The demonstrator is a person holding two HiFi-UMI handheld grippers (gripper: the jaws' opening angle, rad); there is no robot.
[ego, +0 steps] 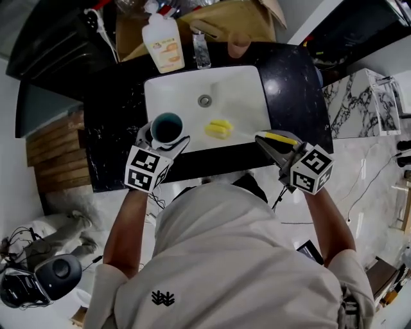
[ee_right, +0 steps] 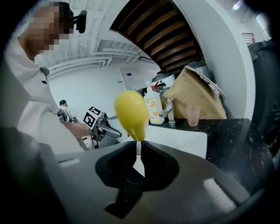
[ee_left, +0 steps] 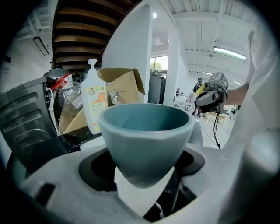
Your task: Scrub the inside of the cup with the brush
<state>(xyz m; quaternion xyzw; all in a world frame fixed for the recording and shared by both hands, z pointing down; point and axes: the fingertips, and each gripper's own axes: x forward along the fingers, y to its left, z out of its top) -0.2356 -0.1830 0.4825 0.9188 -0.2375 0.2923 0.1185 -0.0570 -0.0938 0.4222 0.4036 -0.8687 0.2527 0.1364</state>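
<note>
At the near edge of the table, just over the sink's front rim, my left fingers (ee_left: 52, 183) are clamped on the lower, narrow part of the cup (ee_left: 146, 140). It sits upright with its mouth open toward the ceiling and nothing inside it. To its right, also above the near rim, my right fingers (ee_right: 210, 183) are closed on the thin white stem of the brush (ee_right: 131, 114). Its yellow head sticks out ahead of them over the middle of the sink (ego: 247, 83), clear of the basin floor. Cup and brush head are apart, so I judge the scrubbing has not begun and the step in hand is bringing the two together.

To do it well, I would tip the cup's mouth toward the brush and keep both above the basin so drips fall there. I would then feed the head in along the cup's axis until it meets the bottom. The cup tapers, so a hard push could squeeze it up out of my grip. Light pressure against the wall, with small turns of the brush, seems safer.

Farther off, the drain (ego: 204, 100) lies toward the back of the basin. At the table's back edge stand a soap bottle (ego: 164, 42), the tap (ego: 200, 48) and a pink tumbler (ego: 239, 44), with a cardboard box (ego: 237, 16) behind them.
</note>
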